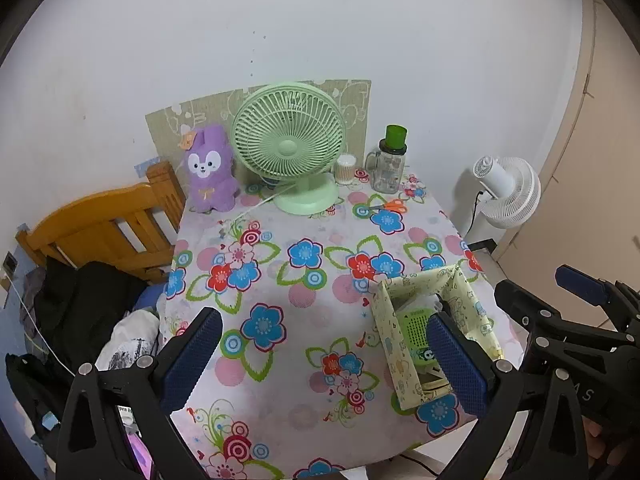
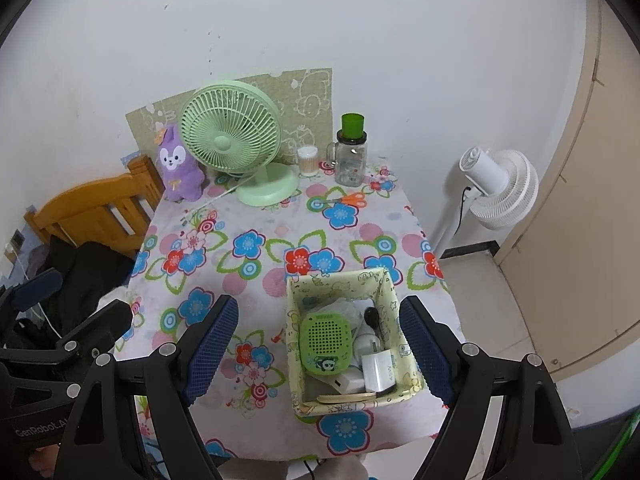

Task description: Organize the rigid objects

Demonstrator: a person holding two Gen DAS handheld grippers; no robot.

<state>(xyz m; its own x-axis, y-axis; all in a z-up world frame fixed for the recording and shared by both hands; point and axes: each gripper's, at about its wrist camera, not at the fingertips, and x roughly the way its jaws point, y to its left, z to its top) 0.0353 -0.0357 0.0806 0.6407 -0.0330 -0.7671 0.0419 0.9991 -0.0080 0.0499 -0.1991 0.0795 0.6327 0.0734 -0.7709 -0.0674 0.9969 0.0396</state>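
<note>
A pale yellow patterned box (image 2: 340, 280) stands near the front right of the floral table. In it lie a green speaker (image 2: 326, 340), a white charger plug (image 2: 378, 368) and a few other small items. My right gripper (image 2: 320, 348) hovers open above it, with the right finger beside the box's right wall and the left finger well clear. My left gripper (image 1: 326, 360) is open over the cloth, left of the same box (image 1: 424, 284), and holds nothing. Orange scissors (image 2: 352, 199) lie farther back on the table.
At the back stand a green desk fan (image 1: 288, 140), a purple plush rabbit (image 1: 210, 170), a cotton-swab jar (image 1: 345, 168) and a glass mug with a green lid (image 1: 390, 164). A wooden bed frame (image 1: 104, 224) is on the left. A white floor fan (image 2: 500, 188) is on the right.
</note>
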